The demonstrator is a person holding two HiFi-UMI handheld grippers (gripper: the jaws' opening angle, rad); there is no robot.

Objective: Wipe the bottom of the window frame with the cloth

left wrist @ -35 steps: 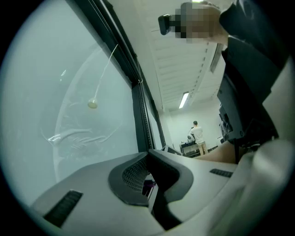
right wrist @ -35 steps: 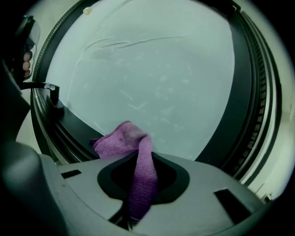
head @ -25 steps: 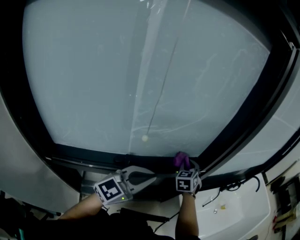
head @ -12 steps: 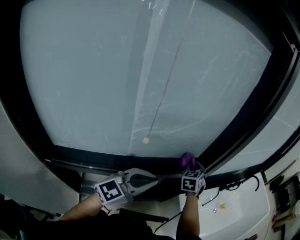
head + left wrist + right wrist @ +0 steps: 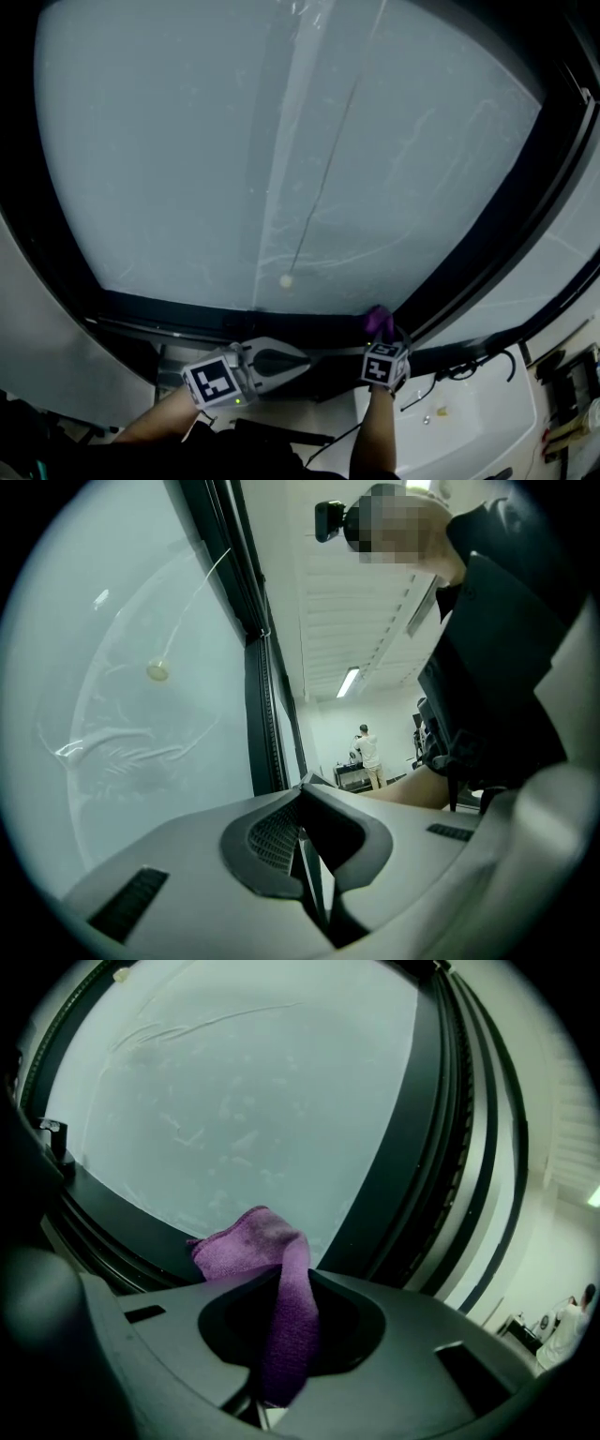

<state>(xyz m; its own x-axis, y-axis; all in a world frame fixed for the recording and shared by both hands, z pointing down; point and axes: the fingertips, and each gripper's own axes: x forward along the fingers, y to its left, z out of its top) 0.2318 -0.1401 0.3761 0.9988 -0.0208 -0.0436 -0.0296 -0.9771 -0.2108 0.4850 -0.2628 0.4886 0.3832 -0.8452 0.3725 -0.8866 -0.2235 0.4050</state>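
Head view is v. dark along its lower edge: forearms only, the rest of the person is cut off. The black bottom rail of the window frame (image 5: 234, 317) reads as little more than a dark band there. Can't tell for sure whether the cloth presses on the rail or just sits in front of it; the far side of the bunch is hidden in both views.

Right hand-held gripper (image 5: 380, 336) (image 5: 291, 1283): jaws pinched tight on a purple microfibre cloth (image 5: 378, 321) (image 5: 272, 1279). A strip runs down betw. the jaws and its lower end is lost in the jaw throat. Left hand-held gripper (image 5: 302, 356) (image 5: 305, 794): jaws closed tip to tip, nothing betw. them. It is held low, below the rail, pointing along it toward the right one, the two near but apart.

The cloth's loose bunch sticks out past the right jaw tips, up and a bit left. It lies over the rail's right end, near the corner where the rail meets the black upright post (image 5: 487, 244) (image 5: 403, 1147). Above is the frosted pale pane (image 5: 281, 141). A small pale round knob on a thin cord (image 5: 286, 279) (image 5: 157, 671) hangs in front of it, left of the cloth and well apart.
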